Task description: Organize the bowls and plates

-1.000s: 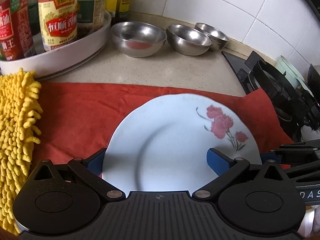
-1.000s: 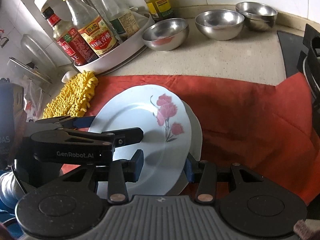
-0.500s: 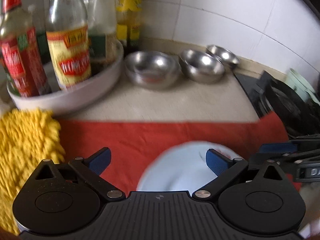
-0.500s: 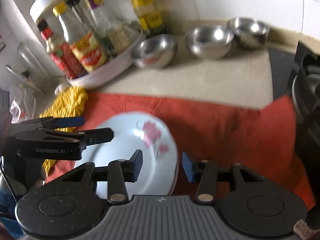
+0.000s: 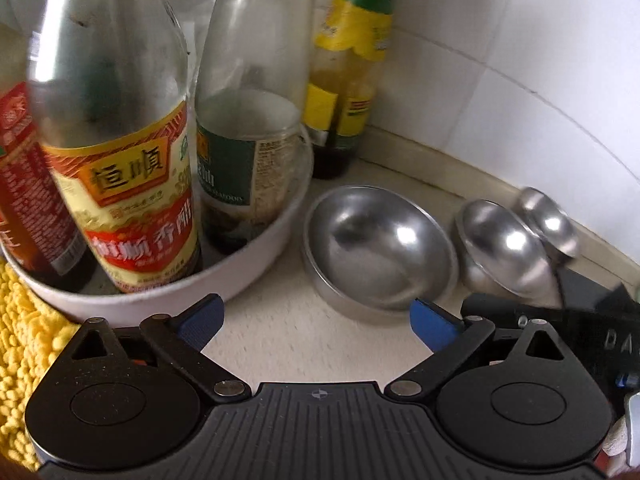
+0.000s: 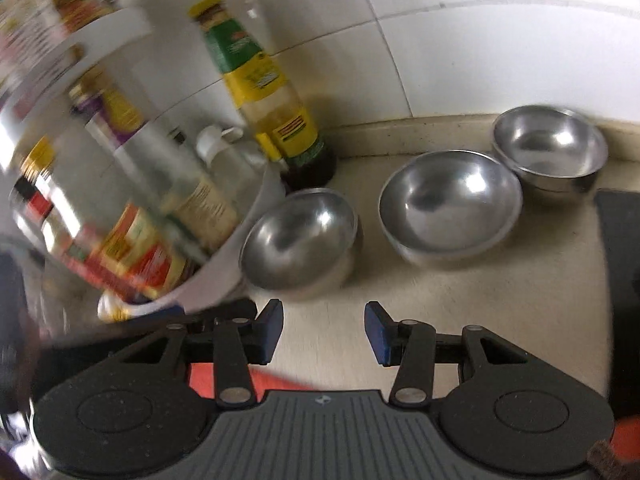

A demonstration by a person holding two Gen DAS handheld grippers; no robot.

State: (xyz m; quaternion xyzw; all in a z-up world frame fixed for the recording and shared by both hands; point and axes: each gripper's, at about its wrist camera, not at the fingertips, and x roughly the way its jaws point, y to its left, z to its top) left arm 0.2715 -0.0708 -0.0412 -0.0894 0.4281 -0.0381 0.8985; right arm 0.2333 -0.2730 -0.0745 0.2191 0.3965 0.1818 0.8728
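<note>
- On the table, three steel bowls stand in a row along the wall; the nearest bowl lies just ahead and slightly left of the right claw.
- Right claw: partly open, empty.
- Left claw: wide open, empty, facing that same bowl, so both sit about equally near.

black grippers with blue pads, silver screws.
</note>
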